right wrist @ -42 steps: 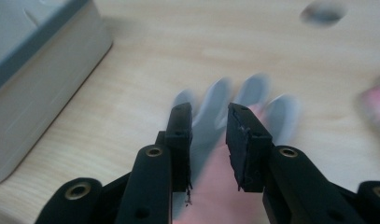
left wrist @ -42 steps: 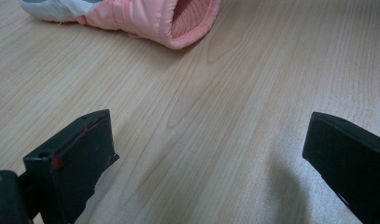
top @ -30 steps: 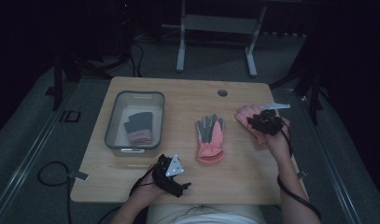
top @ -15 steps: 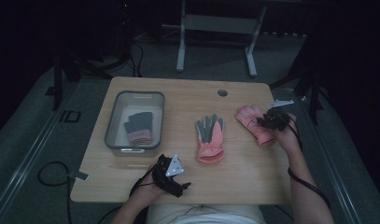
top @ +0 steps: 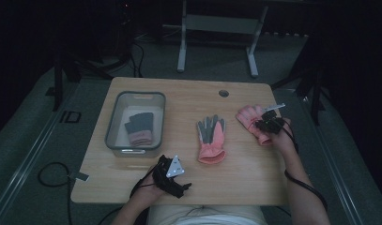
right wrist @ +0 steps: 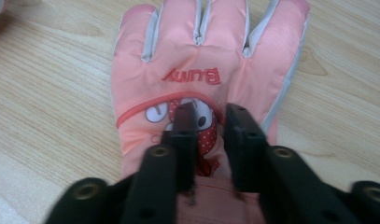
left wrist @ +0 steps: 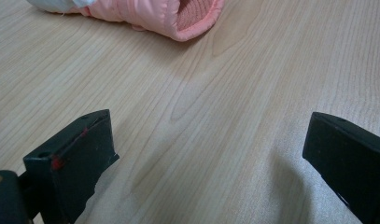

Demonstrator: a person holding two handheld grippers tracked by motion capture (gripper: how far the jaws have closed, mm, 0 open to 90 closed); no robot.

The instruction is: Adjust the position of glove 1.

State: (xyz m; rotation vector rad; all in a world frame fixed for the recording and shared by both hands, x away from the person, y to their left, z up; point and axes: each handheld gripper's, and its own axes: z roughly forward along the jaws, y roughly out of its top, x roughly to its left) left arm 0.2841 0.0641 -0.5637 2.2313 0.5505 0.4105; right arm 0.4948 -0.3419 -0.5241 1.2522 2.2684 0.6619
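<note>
A pink glove [top: 250, 118] lies flat at the table's right side, back up, with a cartoon print [right wrist: 206, 60]. My right gripper [top: 268, 123] is down on its wrist end. Its jaws have just been closing, and in the right gripper view they [right wrist: 210, 114] pinch a fold of the printed fabric. A second pink glove with grey palm [top: 211, 136] lies mid-table; its cuff [left wrist: 178, 11] is in the left gripper view. My left gripper [top: 172, 174] rests near the front edge, jaws [left wrist: 211, 135] wide open over bare wood.
A clear plastic bin [top: 114, 129] stands at the left with a folded grey and pink glove pair [top: 139, 127] inside. A round cable hole [top: 223, 93] sits near the table's far edge. Dark floor and metal stand legs surround the table.
My right gripper has sunk onto the pink glove's wrist end and its jaws have narrowed onto the fabric. The left gripper has stayed put.
</note>
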